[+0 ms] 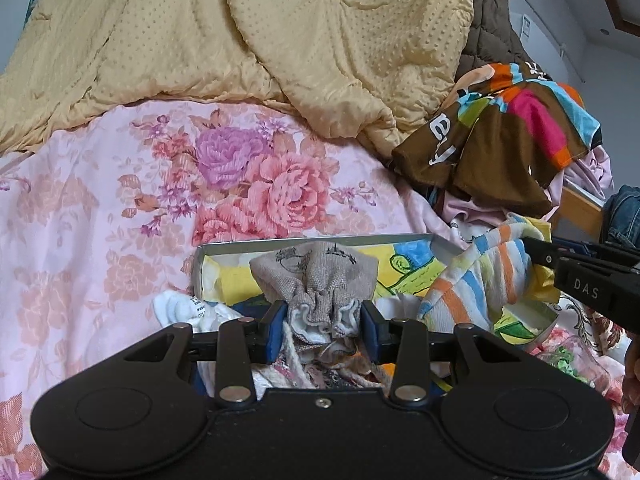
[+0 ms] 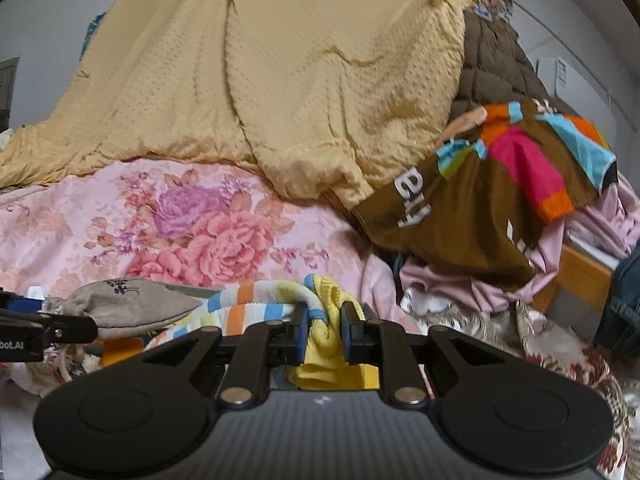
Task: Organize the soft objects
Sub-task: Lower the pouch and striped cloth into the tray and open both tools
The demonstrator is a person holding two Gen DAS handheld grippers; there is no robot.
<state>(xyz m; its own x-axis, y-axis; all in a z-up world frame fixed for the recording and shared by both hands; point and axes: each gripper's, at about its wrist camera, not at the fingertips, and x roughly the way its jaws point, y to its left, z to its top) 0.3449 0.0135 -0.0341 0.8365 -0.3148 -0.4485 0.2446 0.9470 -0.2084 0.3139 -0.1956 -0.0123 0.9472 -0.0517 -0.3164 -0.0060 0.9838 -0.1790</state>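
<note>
My left gripper point(image 1: 324, 326) is shut on the gathered neck of a small grey-beige drawstring pouch point(image 1: 320, 276) and holds it over a shallow box point(image 1: 320, 239) with a yellow cartoon lining. The pouch also shows in the right wrist view point(image 2: 132, 308). My right gripper point(image 2: 324, 336) is shut on a yellow and striped cloth point(image 2: 324, 320); the cloth's orange, blue and white stripes point(image 1: 480, 276) hang at the box's right side, held by the right gripper point(image 1: 536, 250). Several small cloth items point(image 1: 180, 308) lie under the left gripper.
A pink floral bedsheet point(image 1: 120, 220) covers the bed. A bulky beige quilt point(image 1: 240, 32) is heaped behind. A brown multicoloured garment point(image 1: 500, 140) and pink clothes point(image 2: 460, 284) are piled at the right, by a wooden bed edge point(image 2: 580, 276).
</note>
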